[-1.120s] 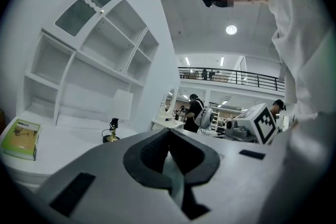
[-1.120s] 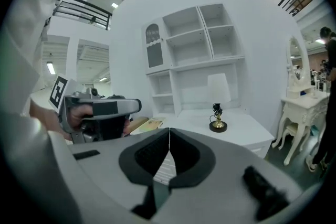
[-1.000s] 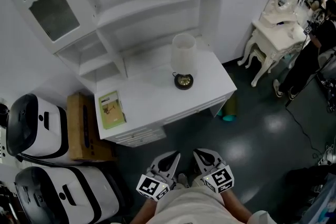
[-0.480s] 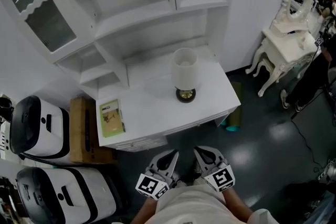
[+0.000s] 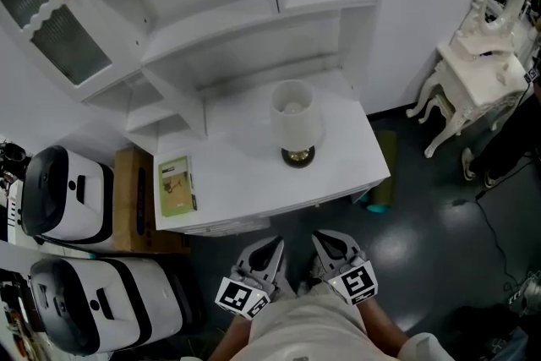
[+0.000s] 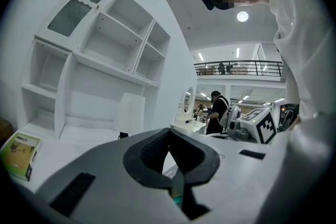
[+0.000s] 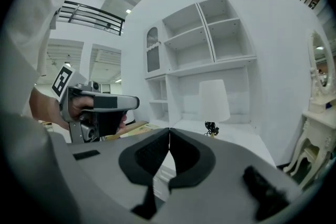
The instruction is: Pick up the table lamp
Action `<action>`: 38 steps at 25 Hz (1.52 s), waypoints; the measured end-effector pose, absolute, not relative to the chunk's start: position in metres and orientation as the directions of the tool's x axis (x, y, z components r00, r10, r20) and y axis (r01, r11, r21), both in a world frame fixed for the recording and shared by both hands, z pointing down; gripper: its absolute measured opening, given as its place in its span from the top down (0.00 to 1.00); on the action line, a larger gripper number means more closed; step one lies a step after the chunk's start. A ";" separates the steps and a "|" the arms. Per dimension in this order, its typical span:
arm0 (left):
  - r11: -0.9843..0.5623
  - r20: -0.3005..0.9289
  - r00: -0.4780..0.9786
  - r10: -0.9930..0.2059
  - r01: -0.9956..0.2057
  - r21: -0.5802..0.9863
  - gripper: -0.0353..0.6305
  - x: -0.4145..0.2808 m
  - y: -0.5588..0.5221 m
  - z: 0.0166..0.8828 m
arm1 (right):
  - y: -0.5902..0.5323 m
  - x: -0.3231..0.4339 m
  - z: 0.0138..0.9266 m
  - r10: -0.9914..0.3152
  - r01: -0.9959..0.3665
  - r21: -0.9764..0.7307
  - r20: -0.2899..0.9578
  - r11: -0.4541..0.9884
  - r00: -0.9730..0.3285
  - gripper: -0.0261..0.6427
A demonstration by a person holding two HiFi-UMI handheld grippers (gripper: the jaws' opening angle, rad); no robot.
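1. Head view: the table lamp (image 5: 296, 124) stands upright on the white desk (image 5: 241, 169), towards its back and right of the middle. It has a pale shade over a dark round base with a brass ring.
2. Nothing touches the lamp, and bare desktop lies all round its base.
3. A green booklet (image 5: 175, 185) lies flat near the desk's front left corner, well apart from the lamp.
4. Behind the desk rises a white shelf unit (image 5: 211, 13) with open compartments and a glazed door at its upper left.
5. The left gripper (image 5: 272, 249) and the right gripper (image 5: 328, 245) are side by side in front of the desk, close to the person's body and well short of the lamp.
6. Left gripper view: its jaw tips meet, with nothing between them. Right gripper view: its jaws are likewise pressed together and empty, with the lamp ahead, slightly right of centre.
7. Left of the desk, a brown box (image 5: 135, 211) sits on the dark floor beside two white cases (image 5: 68, 199) with black trim.
8. At the far right stands a white dressing table (image 5: 482, 76) with an oval mirror.
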State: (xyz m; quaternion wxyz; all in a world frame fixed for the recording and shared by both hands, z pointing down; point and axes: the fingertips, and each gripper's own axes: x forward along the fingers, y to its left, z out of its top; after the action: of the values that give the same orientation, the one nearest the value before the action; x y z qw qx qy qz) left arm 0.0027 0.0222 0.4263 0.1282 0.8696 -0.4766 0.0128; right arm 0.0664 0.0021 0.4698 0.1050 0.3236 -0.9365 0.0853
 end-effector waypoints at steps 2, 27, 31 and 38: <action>-0.504 0.154 0.537 -0.830 -0.839 0.207 0.93 0.005 0.019 0.428 | -0.006 0.071 0.474 -0.588 -0.625 -0.096 0.253 0.775 -0.768 0.94; -0.617 0.115 0.645 -0.755 -0.759 0.209 0.93 -0.048 -0.078 0.437 | -0.086 0.014 0.469 -0.651 -0.682 -0.064 0.248 0.728 -0.718 0.94; -0.652 0.106 0.682 -0.724 -0.726 0.216 0.93 -0.058 -0.091 0.440 | -0.100 0.003 0.463 -0.689 -0.716 -0.077 0.217 0.694 -0.691 0.94; -0.696 0.110 0.728 -0.677 -0.682 0.227 0.93 -0.078 -0.111 0.454 | -0.122 -0.017 0.463 -0.738 -0.759 -0.079 0.187 0.647 -0.648 0.94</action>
State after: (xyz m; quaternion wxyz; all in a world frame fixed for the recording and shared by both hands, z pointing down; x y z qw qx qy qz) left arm -0.0782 -0.1115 0.4540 0.1269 0.9207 -0.3689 0.0091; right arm -0.0172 -0.1222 0.4633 0.0689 0.4136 -0.9047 0.0752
